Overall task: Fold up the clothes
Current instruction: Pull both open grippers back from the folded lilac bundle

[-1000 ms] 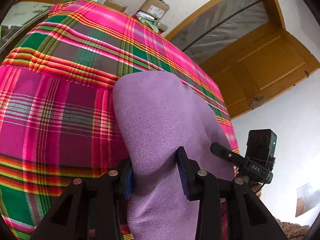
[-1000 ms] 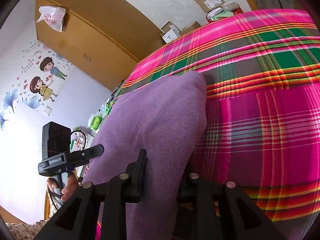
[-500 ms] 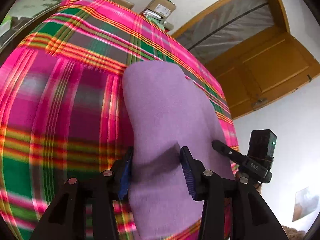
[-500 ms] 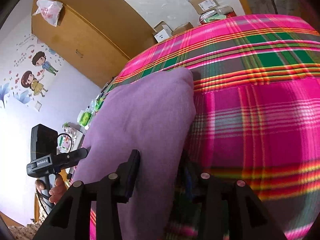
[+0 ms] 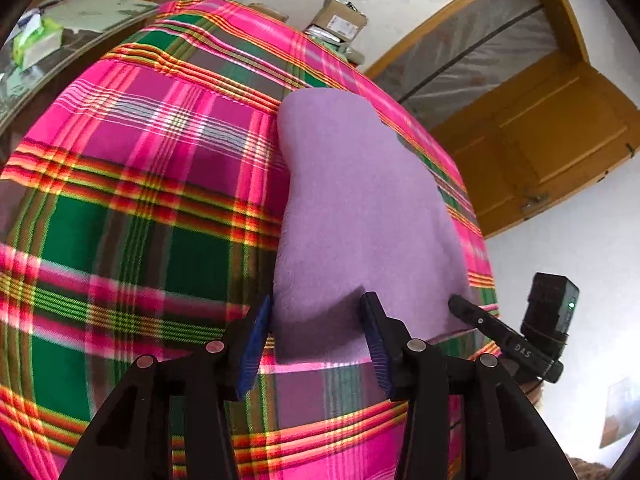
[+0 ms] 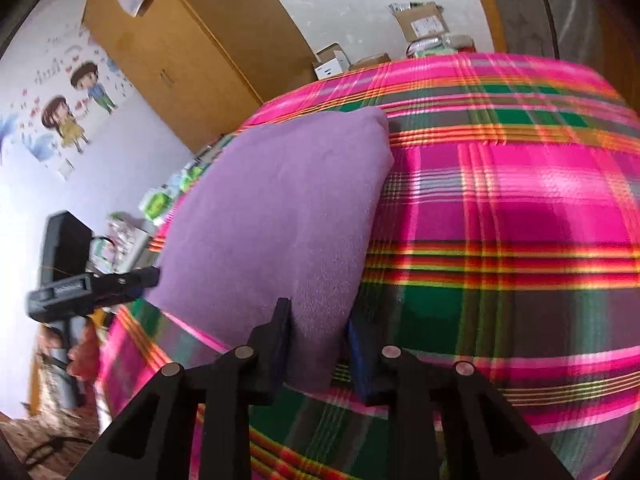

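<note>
Left wrist view: the left gripper (image 5: pixel 318 332) fills the lower middle of the frame, its blue-padded fingers (image 5: pixel 256 340) on either side of the near edge of a folded purple cloth (image 5: pixel 360 208). The left pad touches the cloth's side; whether the jaws truly pinch it cannot be told. The cloth lies at the centre and runs toward the upper middle, resting on a worktop covered by a pink and green plaid cloth (image 5: pixel 140 200). At the lower right, the right gripper (image 5: pixel 456 302) reaches the cloth's right edge. A wooden door (image 5: pixel 540 140) stands at the upper right.

Right wrist view: the right gripper (image 6: pixel 318 340) at the bottom centre is clamped on the cloth's near corner, its jaws having just closed inward. The purple cloth spreads up the centre left. The left gripper appears blurred at the middle left.
</note>
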`<action>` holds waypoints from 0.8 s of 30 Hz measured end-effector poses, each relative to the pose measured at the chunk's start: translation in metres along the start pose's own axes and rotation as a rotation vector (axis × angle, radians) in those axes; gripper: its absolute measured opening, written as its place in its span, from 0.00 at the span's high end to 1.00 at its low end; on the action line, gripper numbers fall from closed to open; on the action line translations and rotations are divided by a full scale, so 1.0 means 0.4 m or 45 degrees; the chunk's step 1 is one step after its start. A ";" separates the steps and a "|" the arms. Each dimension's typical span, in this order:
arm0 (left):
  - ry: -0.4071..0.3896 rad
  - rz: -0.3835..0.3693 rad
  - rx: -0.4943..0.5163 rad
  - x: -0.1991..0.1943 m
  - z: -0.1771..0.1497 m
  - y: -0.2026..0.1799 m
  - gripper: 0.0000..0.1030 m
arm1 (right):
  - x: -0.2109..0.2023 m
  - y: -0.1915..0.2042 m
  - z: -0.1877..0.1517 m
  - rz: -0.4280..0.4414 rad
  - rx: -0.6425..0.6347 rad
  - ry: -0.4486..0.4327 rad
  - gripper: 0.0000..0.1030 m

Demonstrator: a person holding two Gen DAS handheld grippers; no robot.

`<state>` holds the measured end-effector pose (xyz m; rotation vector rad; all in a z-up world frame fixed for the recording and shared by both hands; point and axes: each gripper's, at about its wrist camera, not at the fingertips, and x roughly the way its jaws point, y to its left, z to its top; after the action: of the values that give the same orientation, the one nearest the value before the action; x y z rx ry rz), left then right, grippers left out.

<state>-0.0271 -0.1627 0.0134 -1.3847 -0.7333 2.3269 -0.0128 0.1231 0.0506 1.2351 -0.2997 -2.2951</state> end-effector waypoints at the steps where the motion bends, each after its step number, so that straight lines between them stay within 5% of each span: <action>1: -0.004 0.021 0.004 -0.003 -0.006 -0.001 0.54 | 0.003 0.002 0.001 -0.006 0.000 -0.002 0.74; 8: -0.030 0.155 0.063 -0.010 -0.045 -0.030 0.54 | -0.016 0.015 -0.016 -0.059 0.008 -0.030 0.73; 16: -0.130 0.216 0.089 -0.029 -0.086 -0.089 0.54 | -0.081 0.034 -0.055 -0.140 -0.071 -0.076 0.72; 24: -0.155 0.263 0.160 -0.039 -0.150 -0.169 0.54 | -0.110 0.089 -0.103 -0.109 -0.126 -0.066 0.72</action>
<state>0.0347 -0.1006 0.0403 -1.3286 -0.4862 2.5866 0.0529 0.1184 0.0738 1.1609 -0.1517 -2.3872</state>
